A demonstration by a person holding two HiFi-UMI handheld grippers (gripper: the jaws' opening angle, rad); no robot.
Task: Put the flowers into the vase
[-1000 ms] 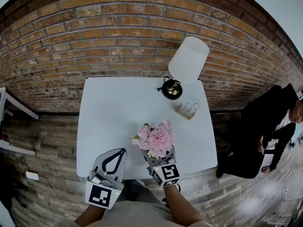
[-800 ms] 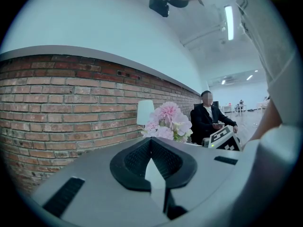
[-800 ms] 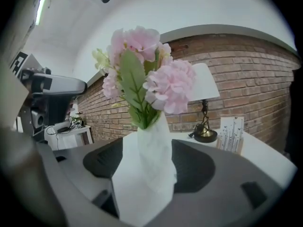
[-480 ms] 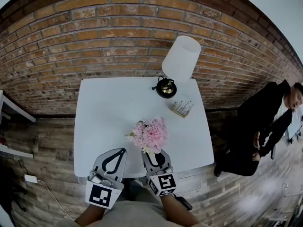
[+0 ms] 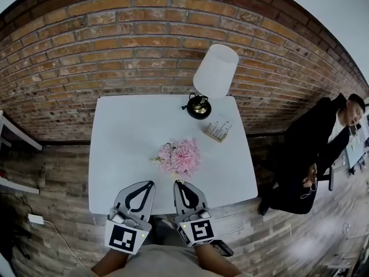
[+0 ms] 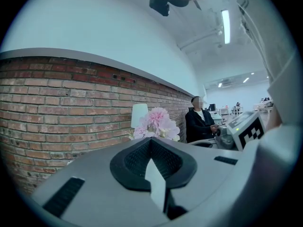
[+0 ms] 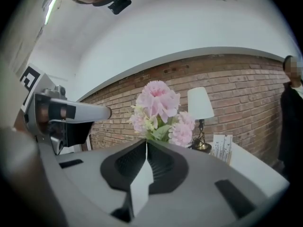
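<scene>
A bunch of pink flowers (image 5: 180,157) stands upright near the middle front of the white table (image 5: 127,137). Whatever holds it up is hidden beneath the blooms. My right gripper (image 5: 180,184) sits just short of the bunch, over the table's near edge, shut with nothing between its jaws. In the right gripper view the flowers (image 7: 158,110) rise right beyond the closed tips (image 7: 146,143). My left gripper (image 5: 149,184) is beside it to the left, also shut and empty. From the left gripper view the flowers (image 6: 156,124) show ahead and slightly right.
A lamp with a white shade (image 5: 215,71) and dark round base (image 5: 198,107) stands at the table's far edge. A small card holder (image 5: 217,130) sits near it. The brick wall (image 5: 144,51) is behind. A person in black (image 5: 314,149) sits to the right.
My right gripper was open around the flowers. It has pulled back toward the near edge and its jaws have shut. The flowers stay standing. The left gripper has hardly moved.
</scene>
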